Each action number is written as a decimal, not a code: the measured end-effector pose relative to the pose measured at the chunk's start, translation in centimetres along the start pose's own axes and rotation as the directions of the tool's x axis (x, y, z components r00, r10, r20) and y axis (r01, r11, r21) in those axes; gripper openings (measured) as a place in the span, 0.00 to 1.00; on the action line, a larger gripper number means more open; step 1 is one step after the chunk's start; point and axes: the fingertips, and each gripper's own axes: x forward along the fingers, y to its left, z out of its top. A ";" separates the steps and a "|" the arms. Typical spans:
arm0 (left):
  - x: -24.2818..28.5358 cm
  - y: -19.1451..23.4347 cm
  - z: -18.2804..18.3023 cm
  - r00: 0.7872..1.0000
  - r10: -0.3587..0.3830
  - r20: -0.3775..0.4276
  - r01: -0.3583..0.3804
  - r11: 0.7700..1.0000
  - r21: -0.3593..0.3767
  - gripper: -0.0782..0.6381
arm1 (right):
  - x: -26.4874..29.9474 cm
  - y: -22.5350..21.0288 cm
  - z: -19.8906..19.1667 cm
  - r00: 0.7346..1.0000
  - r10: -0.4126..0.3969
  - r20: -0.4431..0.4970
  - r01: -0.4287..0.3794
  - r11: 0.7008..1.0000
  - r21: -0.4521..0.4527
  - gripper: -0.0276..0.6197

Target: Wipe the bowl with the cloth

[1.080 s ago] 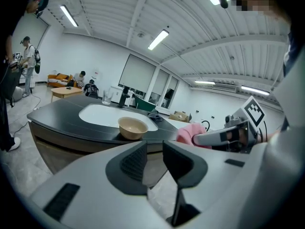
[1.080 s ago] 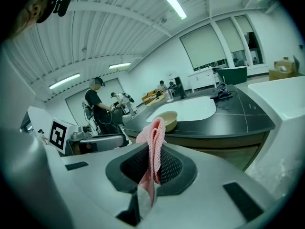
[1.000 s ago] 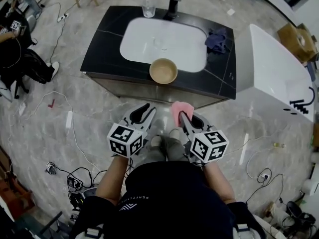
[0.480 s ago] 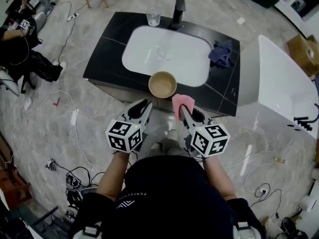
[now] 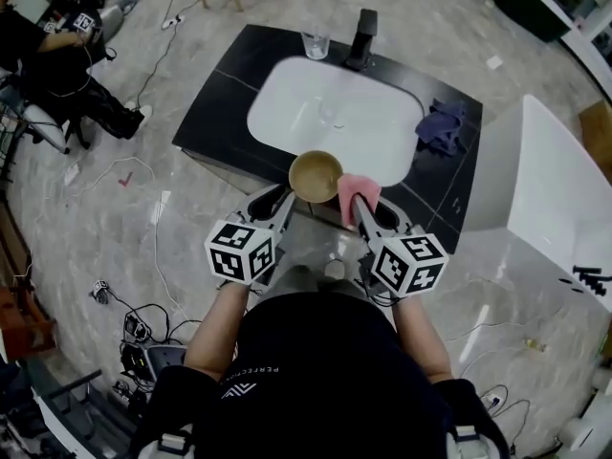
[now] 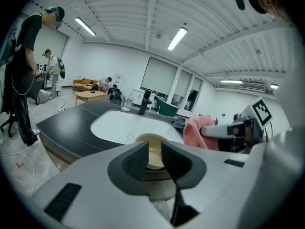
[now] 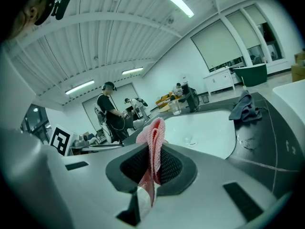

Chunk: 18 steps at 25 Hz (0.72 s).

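A tan bowl [image 5: 316, 176] stands on the front edge of the black counter [image 5: 215, 113], just before the white sink [image 5: 335, 113]. My right gripper [image 5: 360, 205] is shut on a pink cloth [image 5: 356, 187], which sticks up right beside the bowl's right rim. The right gripper view shows the cloth [image 7: 153, 132] pinched between the pads of that gripper [image 7: 153, 162]. My left gripper [image 5: 274, 202] hovers at the bowl's near left. Its jaws stand a little apart with nothing in them, and the bowl [image 6: 153, 141] shows through the gap of the left gripper [image 6: 155, 157].
A glass [image 5: 316, 44] and a black faucet [image 5: 363, 27] stand behind the sink. A dark blue rag [image 5: 442, 127] lies on the counter's right. A white tub [image 5: 564, 208] flanks the counter on the right. Cables cross the floor, and a person [image 5: 38, 55] sits far left.
Both grippers have moved forward to the counter's front edge. The pink cloth now sits beside the bowl's rim instead of well short of it.
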 end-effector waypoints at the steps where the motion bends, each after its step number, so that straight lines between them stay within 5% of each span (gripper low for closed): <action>1: 0.2 0.1 -0.1 1.000 0.009 -0.002 -0.009 1.000 -0.001 0.21 | 0.2 -0.2 0.0 1.000 0.007 -0.003 -0.007 1.000 0.000 0.12; 9: 2.4 2.5 -1.5 0.997 0.053 -0.064 -0.058 0.996 -0.064 0.21 | 2.4 -0.2 1.4 0.999 0.028 -0.024 -0.028 0.999 -0.018 0.12; 18: 5.5 3.8 -1.7 0.987 -0.056 -0.148 0.038 0.991 -0.127 0.21 | 5.4 -0.5 1.3 0.998 -0.033 -0.055 0.034 0.999 0.010 0.12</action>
